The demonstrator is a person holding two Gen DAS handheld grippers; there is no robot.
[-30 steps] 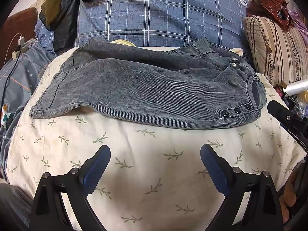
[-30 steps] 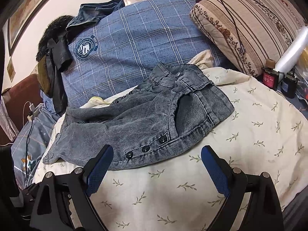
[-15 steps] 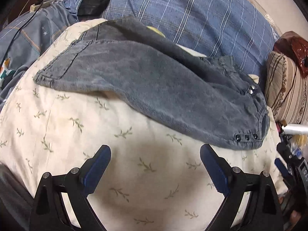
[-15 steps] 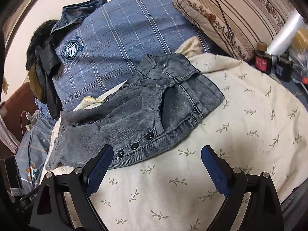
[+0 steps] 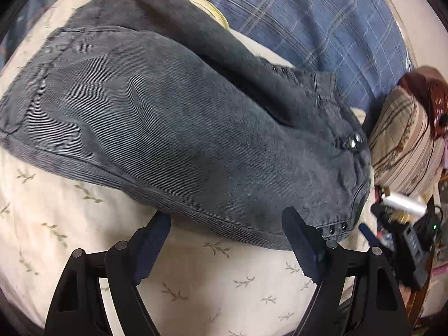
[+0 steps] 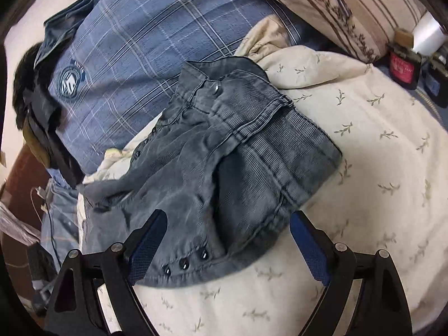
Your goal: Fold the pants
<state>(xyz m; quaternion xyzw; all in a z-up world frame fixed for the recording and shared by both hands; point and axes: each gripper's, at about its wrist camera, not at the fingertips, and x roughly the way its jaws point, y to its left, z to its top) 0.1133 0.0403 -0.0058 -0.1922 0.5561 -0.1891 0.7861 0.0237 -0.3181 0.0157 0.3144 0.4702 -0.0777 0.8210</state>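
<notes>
Grey corduroy pants (image 5: 179, 128) lie across a cream leaf-print quilt (image 5: 210, 277), legs to the left, waist to the right. My left gripper (image 5: 225, 224) is open, its fingertips straddling the near edge of the pant leg, just left of the side snaps (image 5: 334, 228). In the right wrist view the pants' waist end (image 6: 238, 168) lies bunched, with snaps (image 6: 184, 263) on the near edge. My right gripper (image 6: 228, 226) is open, its fingertips over the near waist edge. Neither holds cloth.
A blue plaid pillow (image 6: 140, 56) lies behind the pants. A striped pillow (image 5: 403, 145) and bottles and clutter (image 5: 403, 224) sit to the right. Dark clothing (image 6: 36, 106) hangs at far left. The quilt (image 6: 378, 168) extends right of the waist.
Both grippers have moved forward and down to the pants' near edge. They were well short of the cloth before; both stay open.
</notes>
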